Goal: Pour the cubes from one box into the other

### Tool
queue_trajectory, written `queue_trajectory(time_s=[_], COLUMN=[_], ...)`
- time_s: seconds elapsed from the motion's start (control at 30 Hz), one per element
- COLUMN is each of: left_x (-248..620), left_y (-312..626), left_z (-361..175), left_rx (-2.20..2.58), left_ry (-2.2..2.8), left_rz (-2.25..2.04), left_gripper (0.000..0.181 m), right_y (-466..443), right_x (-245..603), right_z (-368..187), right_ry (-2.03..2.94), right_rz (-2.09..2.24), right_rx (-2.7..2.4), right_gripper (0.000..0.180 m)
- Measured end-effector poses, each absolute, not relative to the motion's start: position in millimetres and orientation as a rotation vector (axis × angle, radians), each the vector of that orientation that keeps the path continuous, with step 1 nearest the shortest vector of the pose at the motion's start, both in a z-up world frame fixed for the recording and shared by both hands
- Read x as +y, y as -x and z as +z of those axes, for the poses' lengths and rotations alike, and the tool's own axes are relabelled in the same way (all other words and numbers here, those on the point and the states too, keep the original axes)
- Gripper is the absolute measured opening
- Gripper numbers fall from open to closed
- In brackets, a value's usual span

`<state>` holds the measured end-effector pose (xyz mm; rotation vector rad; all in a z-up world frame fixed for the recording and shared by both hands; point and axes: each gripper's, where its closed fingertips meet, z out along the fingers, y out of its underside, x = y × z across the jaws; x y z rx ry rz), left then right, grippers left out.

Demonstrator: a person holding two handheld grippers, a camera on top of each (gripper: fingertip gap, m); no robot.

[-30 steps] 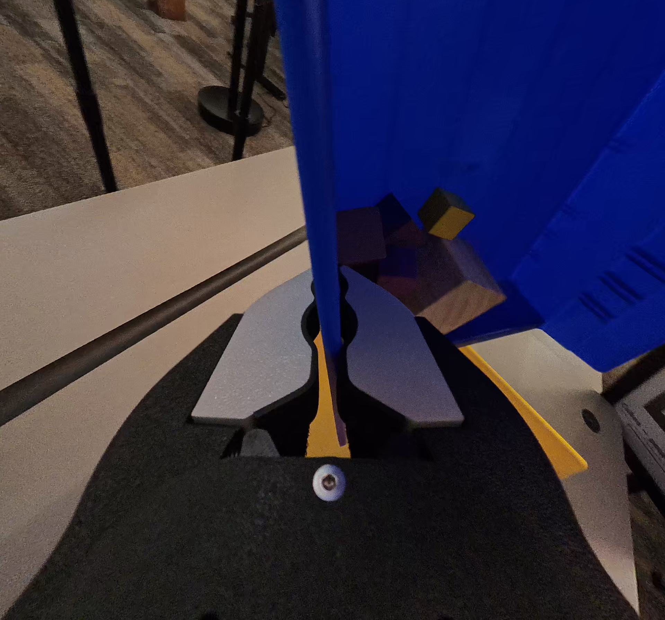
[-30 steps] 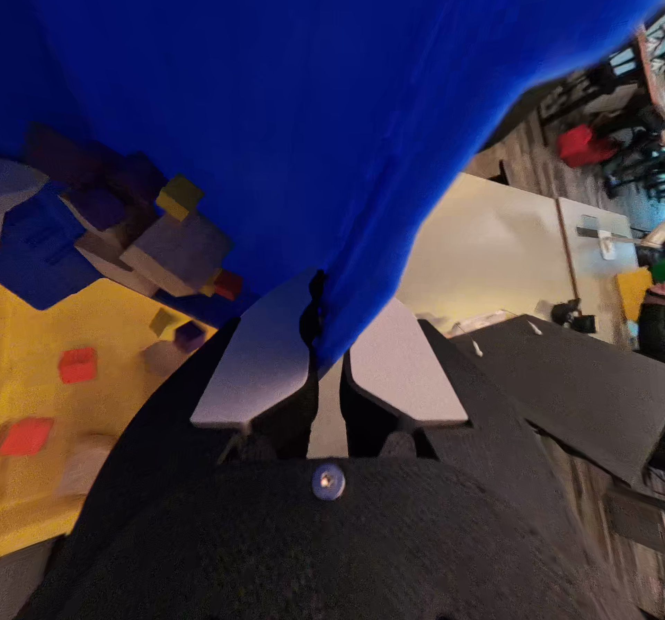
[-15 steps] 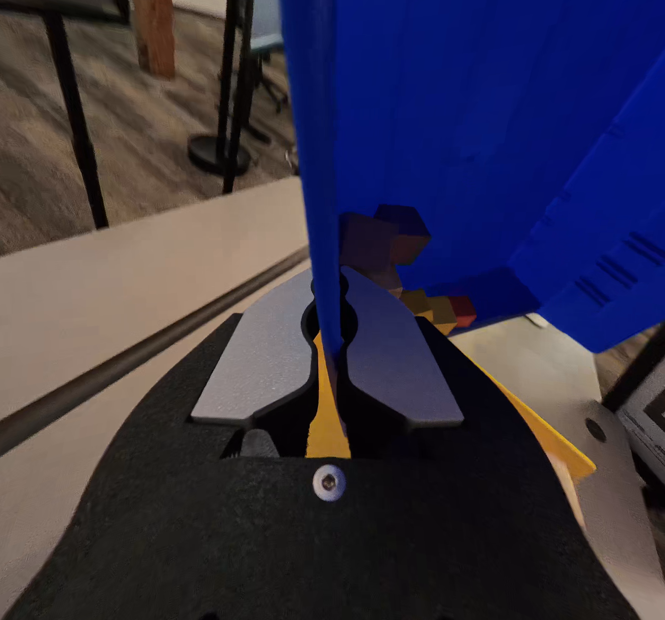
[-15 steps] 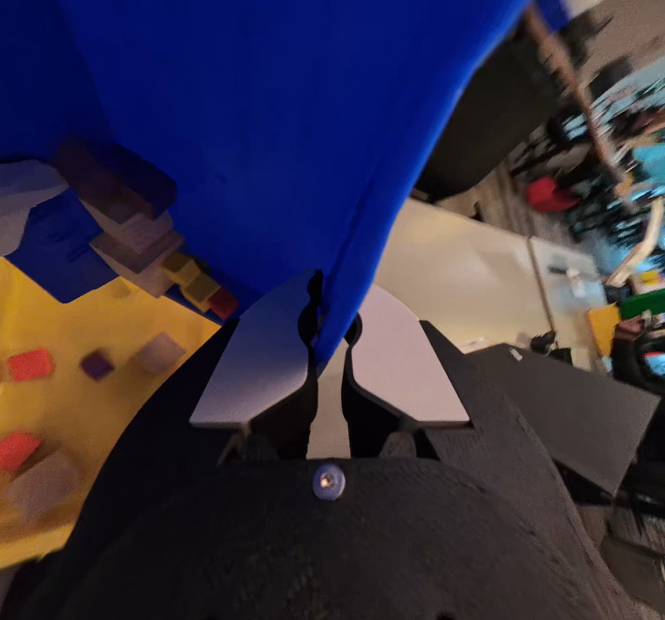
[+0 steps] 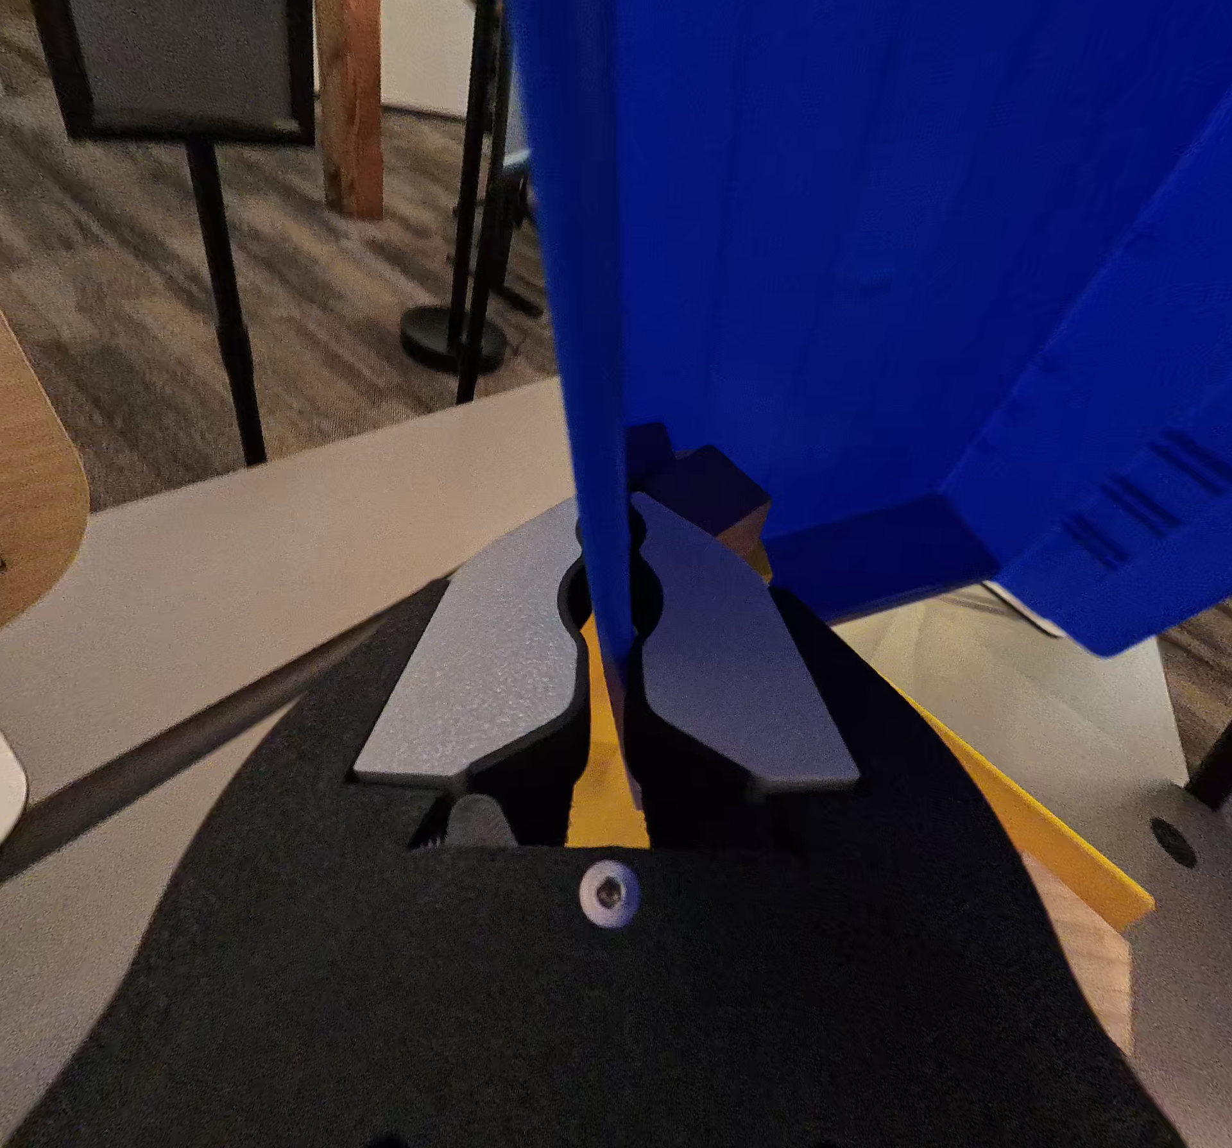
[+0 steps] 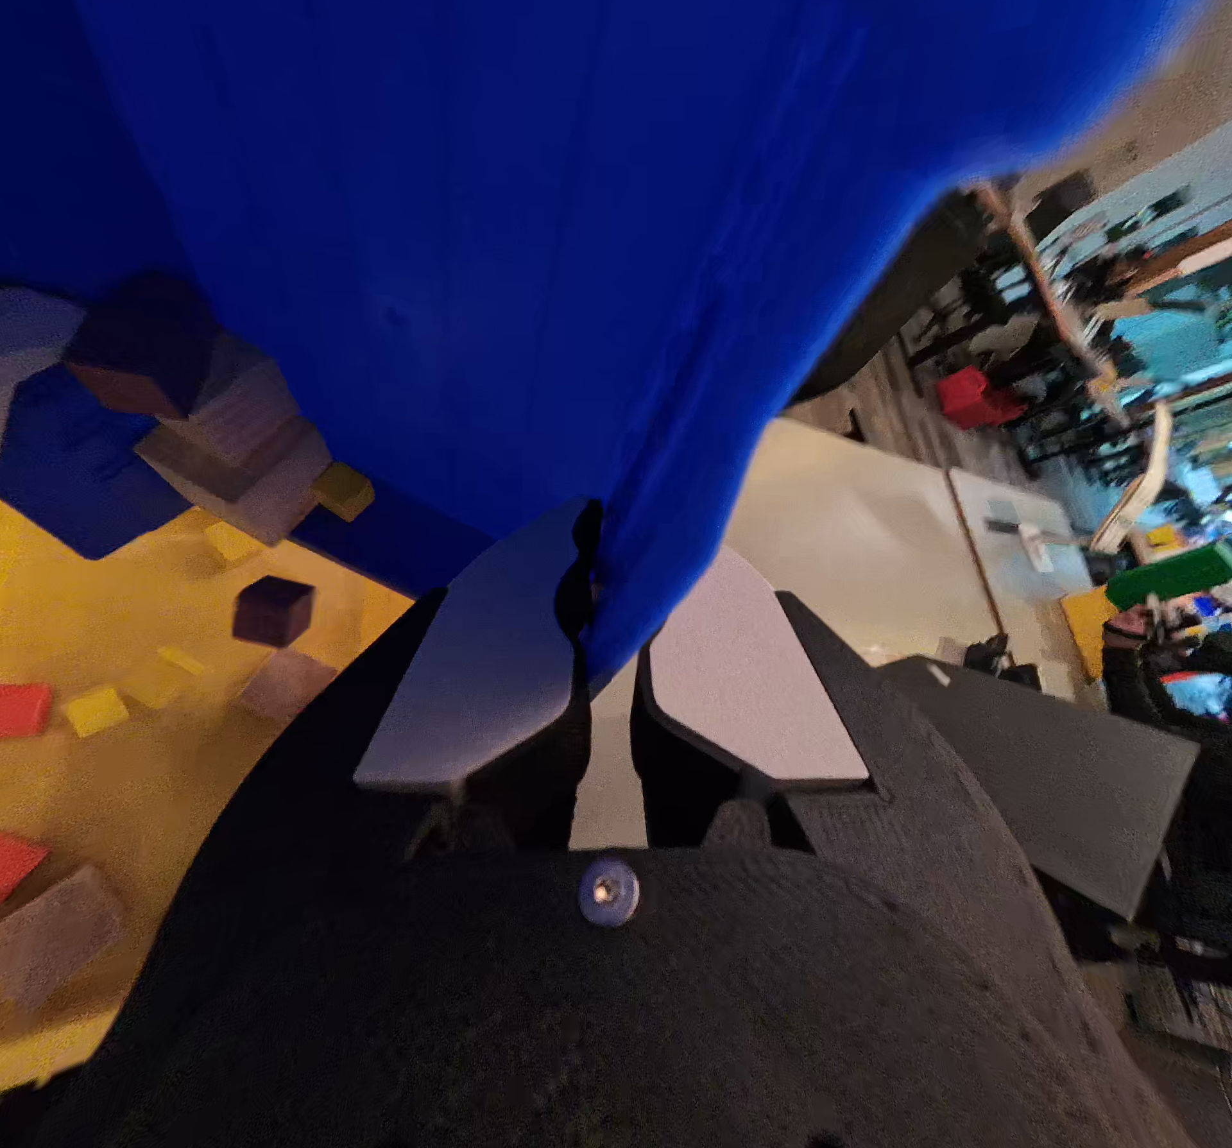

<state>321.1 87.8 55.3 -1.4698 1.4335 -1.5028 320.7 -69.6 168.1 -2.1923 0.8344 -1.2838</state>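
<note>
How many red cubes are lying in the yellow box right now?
2 in the right wrist view, both at the left edge of the yellow box: one red cube higher, another lower. More may be hidden behind the gripper.

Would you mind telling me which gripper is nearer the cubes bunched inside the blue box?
Left. The left gripper clamps the blue box wall right beside the cubes; the right gripper clamps another wall, farther off.

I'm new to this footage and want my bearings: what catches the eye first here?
The tipped blue box fills the top of both views, each gripper, left and right, shut on a wall of it. At the left of the right wrist view, cubes spill from its low corner into the yellow box beneath, where red, yellow and purple ones already lie.
</note>
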Motion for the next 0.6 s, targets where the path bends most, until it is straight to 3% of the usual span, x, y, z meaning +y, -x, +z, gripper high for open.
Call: queue_trajectory(time_s=[0.27,0.4,0.5,0.6], left_x=[79,77,80,77], left_y=[-320,-316,-324,-319], left_z=[49,69,51,59], left_rx=[1.478,1.394,1.488,1.447], left_ry=[1.506,1.337,1.495,1.398], left_rz=[-1.488,-1.564,-1.474,-1.537], left_gripper=[0.005,0.004,0.004,0.004], right_y=[-321,-303,-321,-309], right_x=[-79,-78,-83,-83], right_z=[157,183,155,165], right_ry=[2.287,2.144,2.267,2.210], right_rz=[-1.221,-1.340,-1.217,-1.256], right_rx=[0.926,0.790,0.924,0.858], right_gripper=[0.008,0.007,0.008,0.009])
